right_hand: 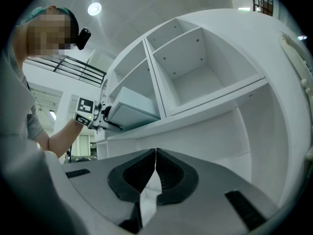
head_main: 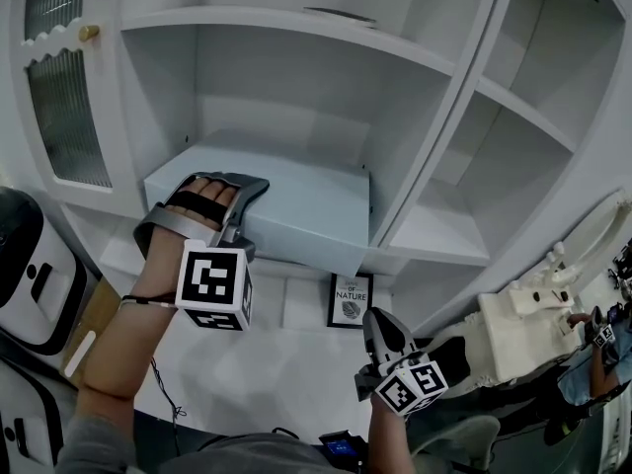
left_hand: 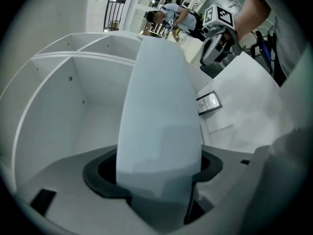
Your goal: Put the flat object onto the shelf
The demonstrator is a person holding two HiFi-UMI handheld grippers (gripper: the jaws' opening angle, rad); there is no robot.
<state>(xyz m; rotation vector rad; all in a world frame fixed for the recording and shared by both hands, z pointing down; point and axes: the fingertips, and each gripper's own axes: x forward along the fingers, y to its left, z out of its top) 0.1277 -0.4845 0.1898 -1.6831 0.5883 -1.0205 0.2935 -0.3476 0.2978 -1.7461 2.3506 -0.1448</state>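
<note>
Flat object: a pale, box-like slab. It lies flat on the shelf of the lower left compartment, with its long side toward me.
Its position: the near corner on the right seems to reach past the front of the shelf, above the small framed card that stands on the bench. I cannot tell how much of it overhangs.
Left hand-held gripper: it is at the near left end of the slab. The jaws stand wide, one above and one below the slab, which fills the space between them. The pads lie just beside its faces, and I judge that they do not press on it.
Right hand-held gripper: the jaws are together with nothing between them. I hold it low over the bench, well apart from the shelf.
Stiffness: I judge it rigid, because the faces are straight and nothing sags.
Weight: probably light for its size, since it looks hollow like a carton. But it is broad, so a grip at one end will feel a strong twist.
Surface: smooth and matt, so it can slide in the pads.
Fragility: low, though the corners may dent against the shelf walls.
Where to hold: the near end, across the thickness and deep in the pads, close to the middle of that end.
Risk: if it is pushed at a corner only, it can turn and catch on the divider.
</note>
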